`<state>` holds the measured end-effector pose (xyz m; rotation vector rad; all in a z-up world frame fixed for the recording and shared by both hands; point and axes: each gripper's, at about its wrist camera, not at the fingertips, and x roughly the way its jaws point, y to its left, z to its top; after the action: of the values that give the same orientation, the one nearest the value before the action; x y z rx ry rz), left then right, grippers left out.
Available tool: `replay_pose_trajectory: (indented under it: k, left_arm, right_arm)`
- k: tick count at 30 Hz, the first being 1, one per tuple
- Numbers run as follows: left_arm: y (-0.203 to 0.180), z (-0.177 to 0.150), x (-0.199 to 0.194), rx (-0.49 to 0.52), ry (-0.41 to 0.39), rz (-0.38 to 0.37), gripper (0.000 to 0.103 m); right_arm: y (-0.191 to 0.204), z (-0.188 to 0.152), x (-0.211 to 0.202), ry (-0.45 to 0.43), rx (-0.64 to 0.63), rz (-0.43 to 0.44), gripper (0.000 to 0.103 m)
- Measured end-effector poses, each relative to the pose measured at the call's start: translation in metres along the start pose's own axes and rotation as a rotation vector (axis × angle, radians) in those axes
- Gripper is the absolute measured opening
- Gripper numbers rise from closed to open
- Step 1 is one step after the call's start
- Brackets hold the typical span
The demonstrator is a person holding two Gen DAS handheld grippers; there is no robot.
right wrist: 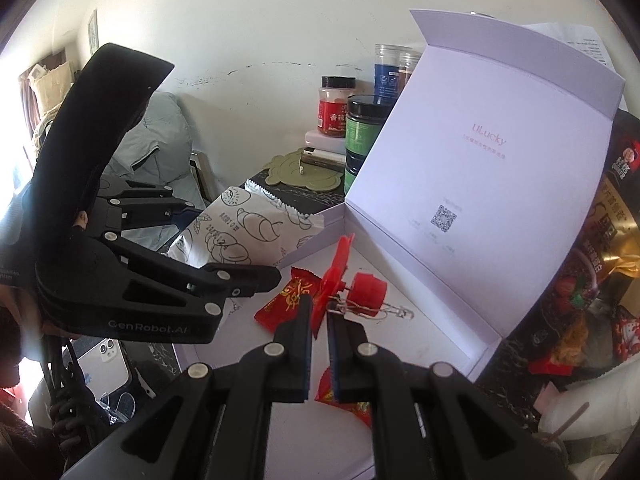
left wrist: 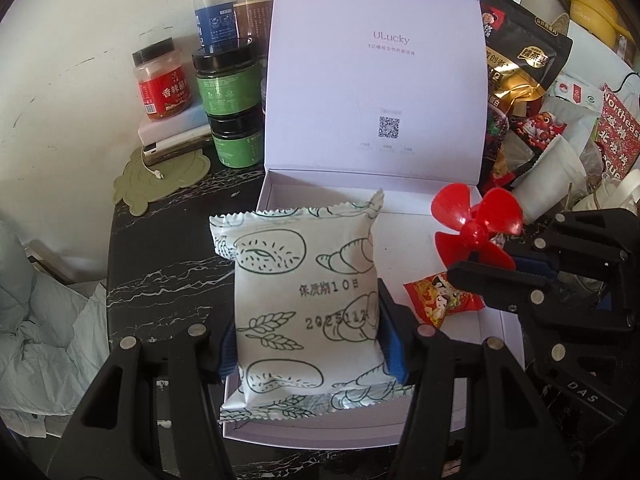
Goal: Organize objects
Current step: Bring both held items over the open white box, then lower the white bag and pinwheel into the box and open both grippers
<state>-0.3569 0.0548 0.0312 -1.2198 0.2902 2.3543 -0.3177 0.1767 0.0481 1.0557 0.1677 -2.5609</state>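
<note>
We have the left gripper (left wrist: 306, 344) clamped across the soft, light bread packet (left wrist: 304, 304) over the near-left of the white box (left wrist: 496, 320), right gripper (right wrist: 319, 344) pinched shut on the fragile red fan (right wrist: 336, 284).

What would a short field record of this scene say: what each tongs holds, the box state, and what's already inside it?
left tongs: shut on white printed pastry packet, above the box
right tongs: shut on red plastic propeller toy
white cardboard gift box: lid open, upright
inside box: red foil candy wrapper
</note>
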Motion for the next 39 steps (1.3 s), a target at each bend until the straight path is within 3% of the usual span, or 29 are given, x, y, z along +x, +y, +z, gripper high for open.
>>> replay_pose_trajectory:
  k: [16, 23, 30, 36, 39]
  left_arm:
    - [0.004, 0.025, 0.031, 0.021, 0.069, -0.070, 0.055]
    - [0.009, 0.021, 0.052, -0.025, 0.125, -0.121, 0.055]
    - [0.009, 0.018, 0.055, -0.043, 0.125, -0.135, 0.055]
    - [0.001, 0.021, 0.036, 0.004, 0.057, -0.085, 0.059]
    - [0.005, 0.022, 0.030, -0.014, 0.060, -0.085, 0.059]
  right_arm:
    - [-0.025, 0.015, 0.026, 0.066, 0.077, -0.041, 0.006]
    - [-0.028, 0.017, 0.035, 0.089, 0.097, -0.048, 0.006]
    - [-0.031, 0.017, 0.038, 0.097, 0.114, -0.067, 0.006]
    - [-0.037, 0.017, 0.036, 0.101, 0.155, -0.103, 0.022]
    - [-0.036, 0.018, 0.030, 0.090, 0.161, -0.105, 0.035]
